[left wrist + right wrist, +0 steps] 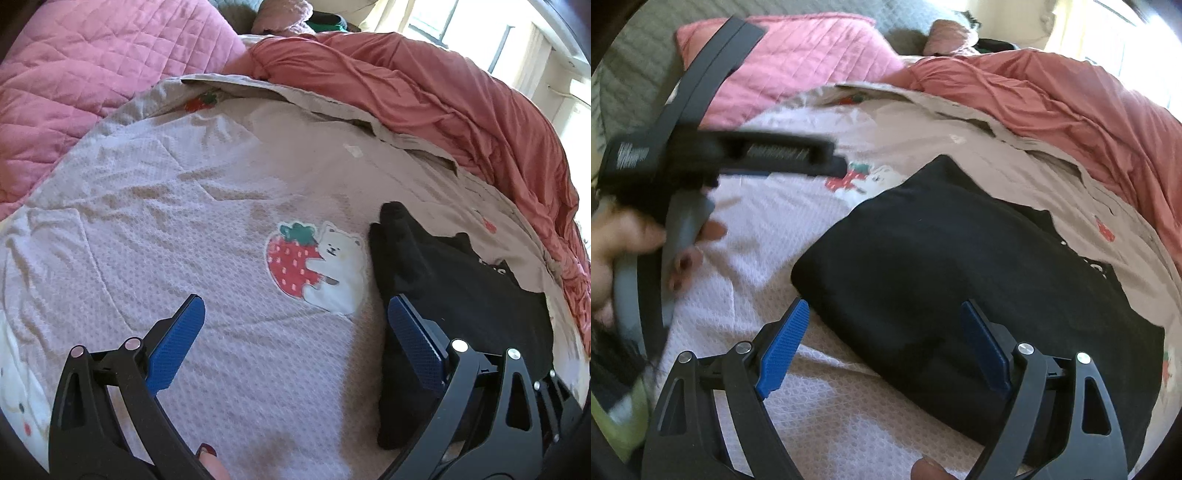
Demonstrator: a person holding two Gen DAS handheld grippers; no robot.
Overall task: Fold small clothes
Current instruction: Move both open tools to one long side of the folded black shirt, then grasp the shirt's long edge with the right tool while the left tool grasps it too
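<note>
Jaws of both grippers, left (295,321) and right (884,325), gape empty, seemingly above black garment (923,251).

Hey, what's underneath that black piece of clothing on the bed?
The black garment lies on a pale waffle-textured blanket with strawberry-and-bear patches. One patch shows just beside its edge. Whatever print or object sits directly beneath it is covered and cannot be seen.

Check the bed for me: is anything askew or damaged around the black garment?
Nothing damaged. The black garment lies folded on the strawberry-print blanket, though a corner sticks up unevenly at its far end.
</note>
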